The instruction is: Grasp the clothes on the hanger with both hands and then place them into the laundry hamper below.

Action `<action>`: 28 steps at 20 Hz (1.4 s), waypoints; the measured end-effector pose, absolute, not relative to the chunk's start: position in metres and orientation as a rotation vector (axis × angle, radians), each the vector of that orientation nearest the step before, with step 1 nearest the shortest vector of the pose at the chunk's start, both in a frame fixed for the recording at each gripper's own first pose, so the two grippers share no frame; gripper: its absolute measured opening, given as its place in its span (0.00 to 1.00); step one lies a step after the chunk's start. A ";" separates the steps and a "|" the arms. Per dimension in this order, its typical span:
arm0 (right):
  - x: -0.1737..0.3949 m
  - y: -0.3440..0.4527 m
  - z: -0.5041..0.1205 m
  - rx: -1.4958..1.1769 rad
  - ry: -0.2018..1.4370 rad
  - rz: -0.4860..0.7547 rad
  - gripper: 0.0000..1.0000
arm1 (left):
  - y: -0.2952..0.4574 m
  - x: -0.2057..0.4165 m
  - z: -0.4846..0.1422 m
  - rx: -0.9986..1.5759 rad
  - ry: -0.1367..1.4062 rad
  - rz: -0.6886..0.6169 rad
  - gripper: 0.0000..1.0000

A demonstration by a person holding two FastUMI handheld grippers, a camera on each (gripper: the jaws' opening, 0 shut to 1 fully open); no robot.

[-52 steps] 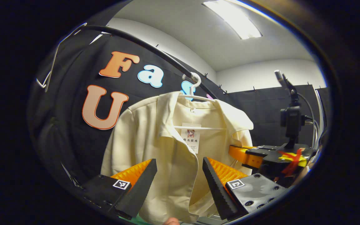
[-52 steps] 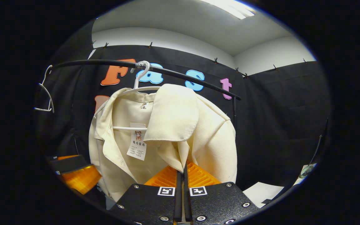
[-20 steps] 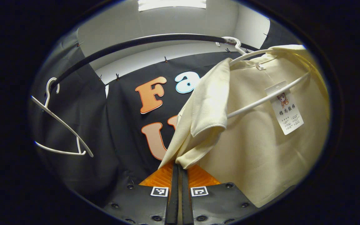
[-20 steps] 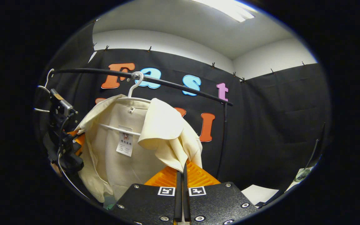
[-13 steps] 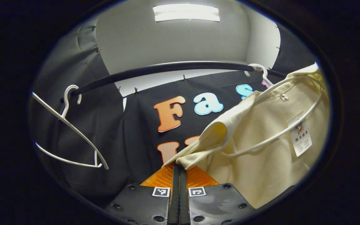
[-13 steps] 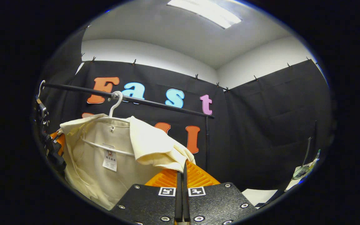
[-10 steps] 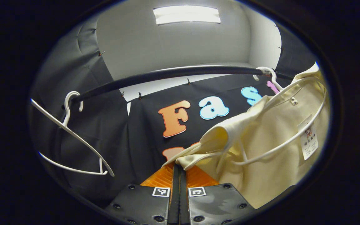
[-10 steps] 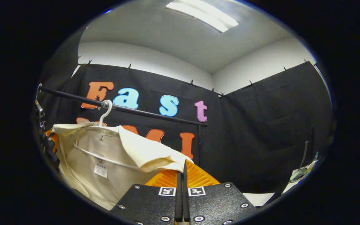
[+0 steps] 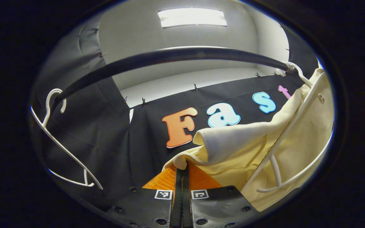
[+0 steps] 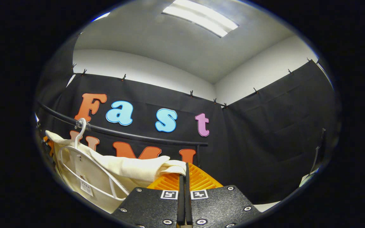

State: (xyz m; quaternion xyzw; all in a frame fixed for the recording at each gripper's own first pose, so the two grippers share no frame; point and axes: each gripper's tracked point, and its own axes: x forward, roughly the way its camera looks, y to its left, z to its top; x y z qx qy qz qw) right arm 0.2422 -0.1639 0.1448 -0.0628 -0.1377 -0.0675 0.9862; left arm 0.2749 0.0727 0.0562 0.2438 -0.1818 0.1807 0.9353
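A ceiling light panel is glaring white in both views and lighting the booth evenly, while fisheye distortion is bending the black rail into an arc and softening detail near the rims.

Two white hangers on one black rail. One cream garment. One ceiling light at 12 o'clock.

A staged recording booth is suggested rather than a home: black cloth is clipped along plain white walls, a flat ceiling light panel is seen at 12 o'clock, and a black clothes rail carries a bare white hanger at 9 o'clock
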 end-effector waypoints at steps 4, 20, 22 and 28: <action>0.258 -0.155 0.107 -0.069 -0.218 -0.094 0.00 | 0.087 0.287 0.015 0.462 -0.279 0.373 0.07; 0.201 -0.099 0.008 -0.108 -0.081 -0.006 0.00 | 0.153 0.224 -0.046 0.463 -0.149 0.443 0.08; 0.189 -0.092 0.006 -0.106 -0.079 0.003 0.00 | 0.160 0.212 -0.044 0.472 -0.146 0.448 0.07; 0.162 -0.053 0.009 -0.093 -0.077 0.070 0.00 | 0.163 0.162 -0.047 0.451 -0.114 0.424 0.07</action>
